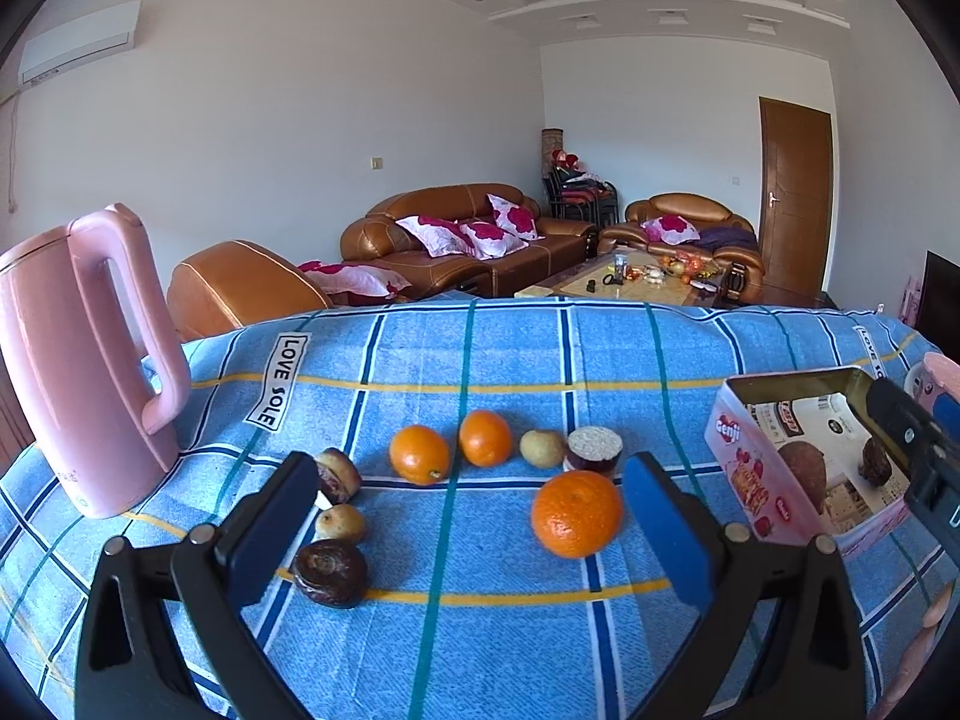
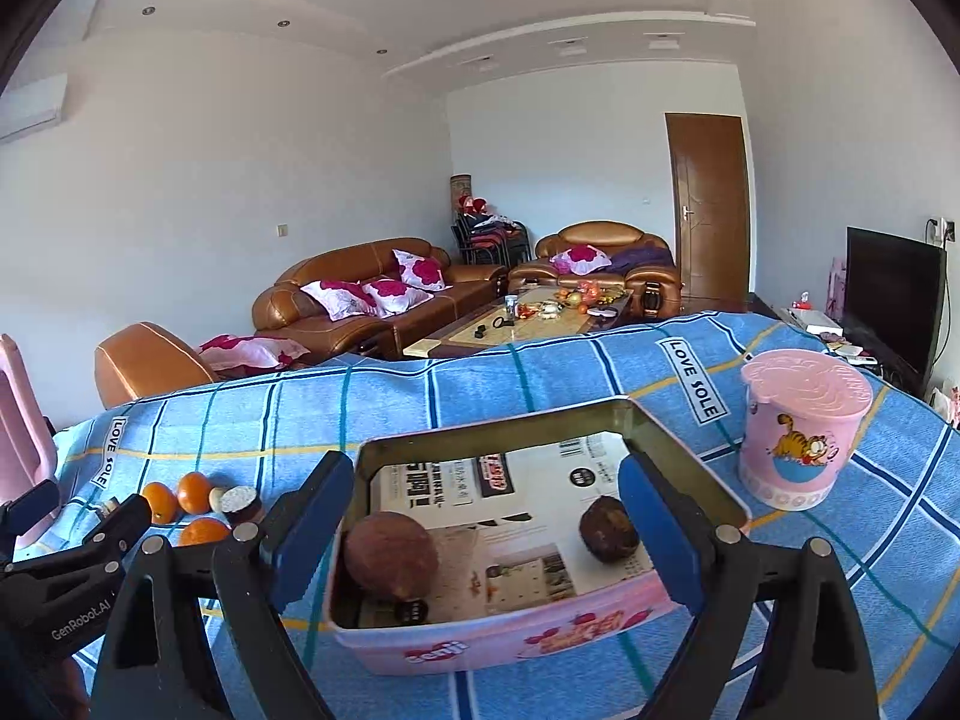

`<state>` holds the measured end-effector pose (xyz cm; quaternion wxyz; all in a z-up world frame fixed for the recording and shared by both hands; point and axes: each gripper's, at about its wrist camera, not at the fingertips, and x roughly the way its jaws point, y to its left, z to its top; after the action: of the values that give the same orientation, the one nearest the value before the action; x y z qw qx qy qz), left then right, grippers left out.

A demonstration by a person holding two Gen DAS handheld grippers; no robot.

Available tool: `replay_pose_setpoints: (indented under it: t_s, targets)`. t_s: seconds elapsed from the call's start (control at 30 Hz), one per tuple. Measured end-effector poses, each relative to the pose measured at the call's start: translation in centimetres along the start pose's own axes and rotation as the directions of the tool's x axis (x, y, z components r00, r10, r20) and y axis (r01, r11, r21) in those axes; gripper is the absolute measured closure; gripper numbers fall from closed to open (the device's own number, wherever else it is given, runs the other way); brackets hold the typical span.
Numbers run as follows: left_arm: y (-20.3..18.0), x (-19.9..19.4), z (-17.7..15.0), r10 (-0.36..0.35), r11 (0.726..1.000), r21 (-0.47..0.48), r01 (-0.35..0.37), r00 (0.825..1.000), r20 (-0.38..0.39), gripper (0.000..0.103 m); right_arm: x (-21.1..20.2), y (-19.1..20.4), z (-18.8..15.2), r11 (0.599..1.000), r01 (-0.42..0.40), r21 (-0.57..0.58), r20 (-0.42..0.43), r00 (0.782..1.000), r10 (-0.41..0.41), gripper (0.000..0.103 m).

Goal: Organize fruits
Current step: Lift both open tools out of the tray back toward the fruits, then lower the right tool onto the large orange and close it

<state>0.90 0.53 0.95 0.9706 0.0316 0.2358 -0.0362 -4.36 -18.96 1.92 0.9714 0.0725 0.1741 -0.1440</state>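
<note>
Three oranges lie on the blue checked cloth: the nearest orange (image 1: 576,514), one (image 1: 419,454) and one (image 1: 485,437) behind. Around them lie a small yellowish fruit (image 1: 542,448), a cut dark fruit (image 1: 594,450), and several brown fruits at the left (image 1: 330,571). My left gripper (image 1: 468,534) is open and empty, just above the cloth, the nearest orange by its right finger. A pink tin box (image 2: 480,642) holds a brown round fruit (image 2: 390,555) and a dark fruit (image 2: 607,530). My right gripper (image 2: 486,525) is open and empty over the box.
A pink kettle (image 1: 78,372) stands at the left of the table. A pink lidded cup (image 2: 801,429) with a cartoon cat stands right of the box. The table's far edge drops to a room with brown sofas.
</note>
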Motion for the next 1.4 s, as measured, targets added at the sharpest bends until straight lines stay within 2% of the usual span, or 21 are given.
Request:
replay_pose_setpoints:
  t_s: [0.4,0.6,0.77,0.93,1.0,1.07,1.13,1.17,1.27,1.4]
  targets:
    - [6.3,2.0,-0.3,0.055,0.997,-0.043,-0.058,0.995,-0.079,0.0,0.9,6.3,-0.8,0.995,-0.087,-0.045,-0.059,0.995,0.084,0.012]
    - [10.9,3.3,0.0,0.107,0.988,-0.102,-0.12,0.986,-0.131,0.0,2.0,8.9,-1.3,0.989,-0.13,-0.076,-0.141,0.983,0.118,0.012]
    - [14.7,3.7,0.3,0.109,0.968,-0.208,-0.139,0.982,-0.152,0.0,4.4,11.3,-2.0,0.979,-0.192,-0.062,-0.265,0.949,0.169,0.012]
    - [16.3,4.4,0.1,0.088,0.959,-0.25,-0.133,0.979,-0.182,0.0,7.2,14.0,-3.0,0.974,-0.219,-0.05,-0.401,0.898,0.181,0.012]
    - [15.9,4.7,0.1,0.065,0.965,-0.237,-0.111,0.979,-0.192,0.0,8.2,14.9,-3.4,0.975,-0.22,-0.042,-0.44,0.88,0.18,0.018]
    - [15.1,4.8,0.2,0.048,0.975,-0.205,-0.088,0.98,-0.193,0.001,9.1,15.6,-3.8,0.975,-0.217,-0.038,-0.477,0.862,0.173,0.03]
    - [14.3,4.9,0.3,0.034,0.985,-0.162,-0.067,0.98,-0.197,0.001,9.9,16.0,-4.3,0.976,-0.215,-0.038,-0.523,0.836,0.164,0.038]
    - [13.8,5.0,0.3,0.03,0.988,-0.141,-0.059,0.979,-0.201,0.001,9.8,16.2,-4.2,0.977,-0.209,-0.049,-0.513,0.845,0.155,0.042]
    - [12.7,5.2,0.1,0.004,0.995,-0.095,-0.025,0.977,-0.214,0.002,9.6,16.6,-4.3,0.973,-0.221,-0.064,-0.517,0.842,0.157,0.054]
    - [11.7,5.2,-0.2,-0.058,0.997,-0.06,0.045,0.97,-0.236,0.01,9.2,15.9,-4.3,0.969,-0.244,-0.042,-0.518,0.835,0.188,0.055]
